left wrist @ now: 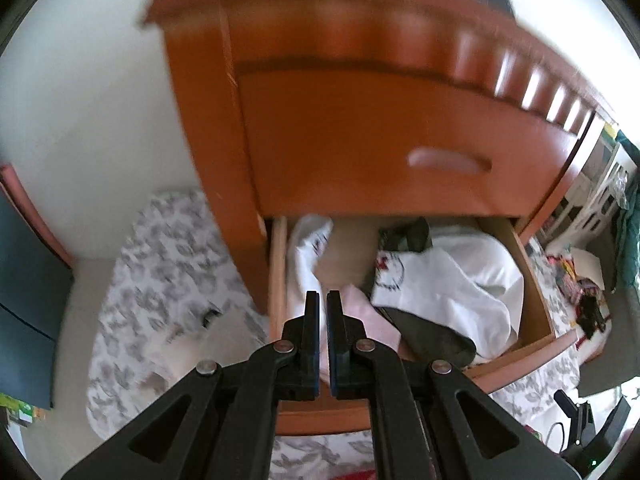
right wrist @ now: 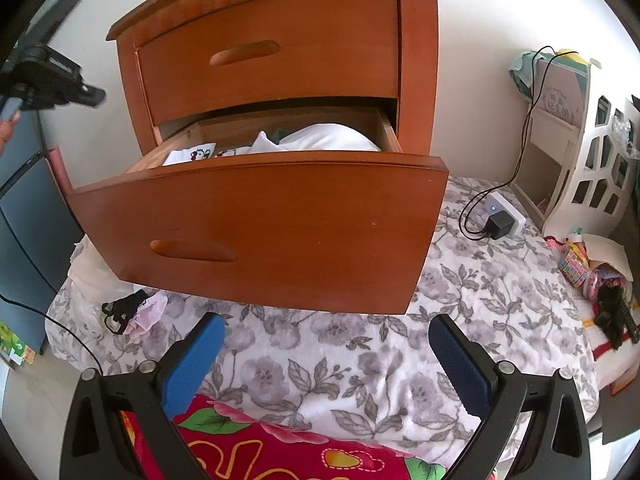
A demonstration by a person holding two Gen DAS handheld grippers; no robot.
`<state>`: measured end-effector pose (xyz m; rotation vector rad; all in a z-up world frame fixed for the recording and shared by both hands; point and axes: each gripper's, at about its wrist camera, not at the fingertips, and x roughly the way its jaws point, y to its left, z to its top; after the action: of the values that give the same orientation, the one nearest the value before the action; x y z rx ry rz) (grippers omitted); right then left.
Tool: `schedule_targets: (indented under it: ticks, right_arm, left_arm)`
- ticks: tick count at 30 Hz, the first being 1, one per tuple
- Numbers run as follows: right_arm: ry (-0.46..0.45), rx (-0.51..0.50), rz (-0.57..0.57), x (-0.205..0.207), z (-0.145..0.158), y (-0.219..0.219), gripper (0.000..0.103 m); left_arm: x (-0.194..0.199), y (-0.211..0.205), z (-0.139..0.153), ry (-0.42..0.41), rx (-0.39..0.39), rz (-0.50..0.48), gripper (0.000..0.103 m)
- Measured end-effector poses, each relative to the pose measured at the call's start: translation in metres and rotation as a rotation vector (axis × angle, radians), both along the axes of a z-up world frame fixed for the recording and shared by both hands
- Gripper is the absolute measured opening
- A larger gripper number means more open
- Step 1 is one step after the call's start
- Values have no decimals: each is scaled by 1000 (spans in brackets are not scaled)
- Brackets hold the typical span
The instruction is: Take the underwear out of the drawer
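Black jaws of your left gripper [left wrist: 323,300] stand all but closed just above the open drawer [left wrist: 536,308], and as far as the blurred left wrist view shows, nothing is pinched between them; a pale pink garment [left wrist: 370,316] lies right behind the tips, though I cannot tell whether they touch it. By my reading you are at the reaching step: the drawer is already pulled out and the pieces inside are not yet lifted. Your next move calls for parting those fingers, lowering them over one piece of underwear, and closing on a fold of cloth rather than on the drawer's side wall.

Your right gripper [right wrist: 326,344] hangs low over the floral bedspread [right wrist: 360,360] with its blue pads [right wrist: 200,356] spread wide and nothing between them, well short of the drawer front [right wrist: 280,232].

Further in, the drawer holds a white bundle [left wrist: 460,280], an olive-dark piece [left wrist: 432,340] at its near edge, another dark one [left wrist: 406,236] toward the back and a white printed piece [left wrist: 308,248] at the left. From the right wrist view, a small pink and black garment [right wrist: 134,312] lies on the bedspread beside the nightstand [right wrist: 416,60].
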<state>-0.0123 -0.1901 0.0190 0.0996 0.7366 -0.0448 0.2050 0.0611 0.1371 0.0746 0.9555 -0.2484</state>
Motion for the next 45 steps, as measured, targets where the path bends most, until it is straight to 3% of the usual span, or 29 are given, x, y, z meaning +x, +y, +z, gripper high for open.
schedule_targets:
  ticks: [5, 8, 10, 12, 18, 21, 25, 35, 41, 45]
  right_arm:
    - [6, 12, 7, 1, -1, -1, 103]
    - [13, 26, 12, 2, -3, -3, 103]
    - [17, 37, 14, 3, -4, -4, 103]
    - [23, 47, 18, 4, -5, -5, 103]
    - [46, 67, 30, 9, -9, -7, 103]
    - [57, 71, 34, 10, -11, -6, 103]
    - [61, 74, 37, 10, -12, -7, 103]
    - [62, 81, 37, 11, -12, -7, 103]
    - [58, 90, 31, 10, -12, -9, 103]
    - [55, 90, 30, 9, -12, -9, 103]
  left_arm:
    - [29, -23, -47, 193, 8, -42, 5]
    - [44, -32, -73, 281, 31, -46, 13]
    - [52, -36, -87, 326, 40, -54, 36]
    - [58, -38, -100, 383, 40, -73, 46]
    - [68, -44, -130, 498, 87, -83, 47]
    - [67, -53, -136, 521, 107, -119, 56]
    - [66, -62, -144, 529, 160, -122, 57]
    - [66, -77, -144, 513, 199, -127, 56]
    - [60, -95, -136, 463, 203, -158, 37]
    - [48, -104, -131, 406, 218, -165, 16]
